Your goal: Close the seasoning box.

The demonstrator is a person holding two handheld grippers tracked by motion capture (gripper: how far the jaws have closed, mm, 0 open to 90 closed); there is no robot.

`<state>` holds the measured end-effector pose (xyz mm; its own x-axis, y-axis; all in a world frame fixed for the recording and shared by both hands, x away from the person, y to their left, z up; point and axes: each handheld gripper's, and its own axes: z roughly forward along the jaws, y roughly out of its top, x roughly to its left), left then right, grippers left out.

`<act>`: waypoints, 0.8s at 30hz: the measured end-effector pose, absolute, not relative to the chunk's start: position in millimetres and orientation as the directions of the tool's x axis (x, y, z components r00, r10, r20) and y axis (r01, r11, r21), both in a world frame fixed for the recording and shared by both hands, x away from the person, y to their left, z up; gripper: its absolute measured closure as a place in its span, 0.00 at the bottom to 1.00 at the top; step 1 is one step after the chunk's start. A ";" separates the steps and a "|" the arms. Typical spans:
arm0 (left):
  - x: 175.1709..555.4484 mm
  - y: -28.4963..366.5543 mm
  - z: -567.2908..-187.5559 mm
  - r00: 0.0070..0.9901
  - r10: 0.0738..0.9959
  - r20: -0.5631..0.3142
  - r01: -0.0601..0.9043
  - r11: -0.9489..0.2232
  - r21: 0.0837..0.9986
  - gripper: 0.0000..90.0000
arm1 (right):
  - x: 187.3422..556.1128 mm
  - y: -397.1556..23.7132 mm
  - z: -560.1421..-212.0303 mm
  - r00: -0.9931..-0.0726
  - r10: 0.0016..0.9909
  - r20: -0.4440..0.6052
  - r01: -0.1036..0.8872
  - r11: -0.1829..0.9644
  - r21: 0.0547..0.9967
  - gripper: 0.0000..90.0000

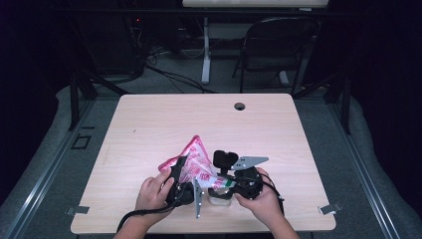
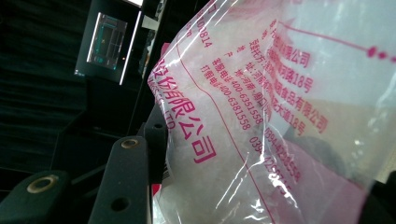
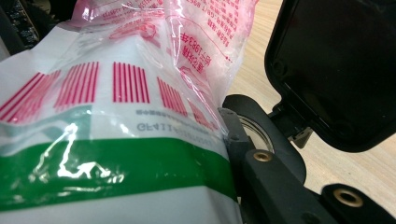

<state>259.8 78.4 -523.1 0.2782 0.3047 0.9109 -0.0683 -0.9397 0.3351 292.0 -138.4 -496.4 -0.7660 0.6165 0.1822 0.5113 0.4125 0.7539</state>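
A clear plastic bag (image 2: 261, 126) printed with pink lettering presses against the black jaw of the left hand-held gripper (image 2: 140, 182), before a dark background.

The bag (image 2: 261, 116) in my hands is thin clear plastic film, glossy and crinkled, printed in pink; it catches bright glints in the middle of the left gripper view. At lower left of the right gripper view, the pack (image 3: 112, 172) inside it is smooth white plastic with a shiny green band. The black jaws of my left hand-held gripper (image 1: 180, 175) look like matt plastic with brass-coloured inserts. The table (image 1: 149, 124) is pale wood-grain laminate, smooth and matt.
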 end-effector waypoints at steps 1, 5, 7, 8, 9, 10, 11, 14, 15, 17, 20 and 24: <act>259.6 78.2 -522.8 0.276 0.294 0.915 -0.073 -0.943 0.325 0.63 | 292.1 -138.3 -496.6 -0.766 0.617 0.182 0.511 0.412 0.754 1.00; 259.0 78.2 -522.1 0.268 0.283 0.921 -0.075 -0.947 0.313 0.63 | 292.1 -138.3 -496.5 -0.766 0.616 0.183 0.511 0.411 0.755 1.00; 258.8 78.0 -522.4 0.268 0.280 0.922 -0.075 -0.948 0.310 0.63 | 292.0 -138.1 -496.6 -0.766 0.617 0.183 0.511 0.412 0.754 1.00; 258.7 77.9 -522.5 0.265 0.277 0.924 -0.076 -0.949 0.306 0.63 | 292.1 -138.1 -496.8 -0.766 0.617 0.182 0.511 0.411 0.755 1.00; 258.5 77.7 -522.7 0.262 0.275 0.925 -0.077 -0.950 0.304 0.63 | 292.0 -138.1 -496.6 -0.765 0.617 0.183 0.513 0.413 0.752 1.00; 258.3 77.5 -522.8 0.259 0.274 0.926 -0.077 -0.950 0.303 0.63 | 292.0 -138.1 -496.9 -0.765 0.618 0.181 0.512 0.412 0.754 1.00; 258.0 77.3 -523.0 0.261 0.274 0.926 -0.074 -0.950 0.302 0.63 | 292.1 -138.3 -496.8 -0.765 0.618 0.178 0.511 0.415 0.753 1.00; 257.8 77.1 -523.9 0.244 0.268 0.932 -0.081 -0.952 0.295 0.63 | 292.1 -138.2 -497.3 -0.763 0.619 0.183 0.513 0.410 0.754 1.00; 257.3 76.7 -523.4 0.238 0.263 0.935 -0.080 -0.954 0.289 0.63 | 292.1 -138.2 -497.3 -0.764 0.619 0.183 0.513 0.410 0.754 1.00; 257.3 76.8 -524.0 0.235 0.262 0.936 -0.088 -0.953 0.289 0.63 | 292.0 -138.3 -497.6 -0.765 0.618 0.181 0.511 0.412 0.755 1.00; 256.0 76.1 -523.6 0.232 0.261 0.937 -0.085 -0.954 0.287 0.64 | 291.9 -138.6 -497.5 -0.768 0.616 0.178 0.508 0.414 0.755 1.00; 255.7 76.3 -523.5 0.229 0.261 0.938 -0.090 -0.954 0.288 0.64 | 291.3 -138.6 -497.2 -0.766 0.620 0.170 0.503 0.415 0.758 1.00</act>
<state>255.7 76.3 -523.5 0.2294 0.2610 0.9377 -0.0901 -0.9535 0.2875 291.3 -138.6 -497.2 -0.7664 0.6196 0.1695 0.5033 0.4152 0.7578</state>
